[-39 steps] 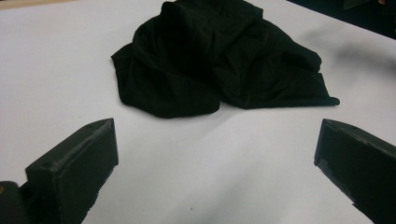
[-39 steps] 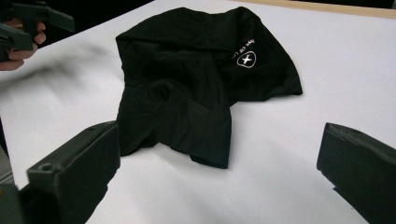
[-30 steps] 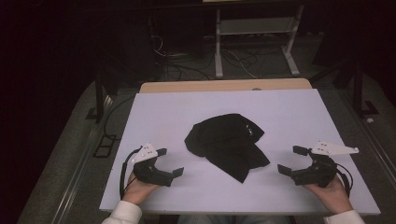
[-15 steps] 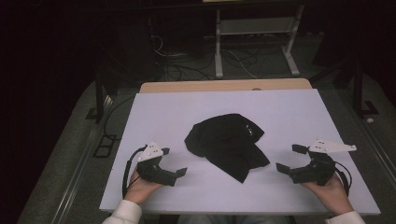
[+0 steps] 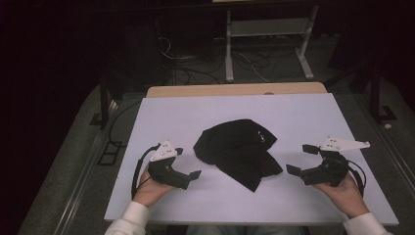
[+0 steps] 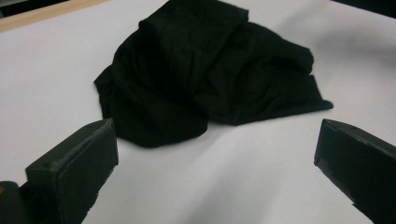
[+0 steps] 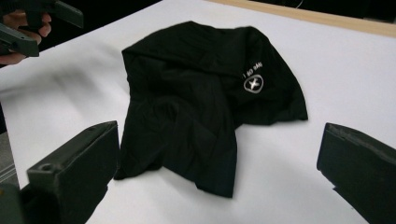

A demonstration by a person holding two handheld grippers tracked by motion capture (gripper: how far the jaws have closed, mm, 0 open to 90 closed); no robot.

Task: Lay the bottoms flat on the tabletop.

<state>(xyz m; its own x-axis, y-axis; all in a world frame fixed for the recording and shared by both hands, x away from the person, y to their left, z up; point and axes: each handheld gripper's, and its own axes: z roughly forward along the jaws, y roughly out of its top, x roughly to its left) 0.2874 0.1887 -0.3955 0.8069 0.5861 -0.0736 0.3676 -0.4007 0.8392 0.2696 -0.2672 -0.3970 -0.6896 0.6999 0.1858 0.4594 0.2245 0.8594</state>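
- Left gripper (image 5: 188, 163), lower left of the high view: jaws spread wide, holding nothing, just beside the cloth's left edge.
- Right gripper (image 5: 301, 159), lower right: jaws likewise spread and empty, near the cloth.
- Black cloth (image 5: 238, 149), crumpled, lies mid-frame between them on the white table (image 5: 293, 112); a small white logo (image 7: 253, 84) shows on it.

White tabletop (image 5: 303, 117) with a wooden strip along its far edge; one crumpled black garment (image 5: 237, 149) lies on it near the middle, small white logo up.
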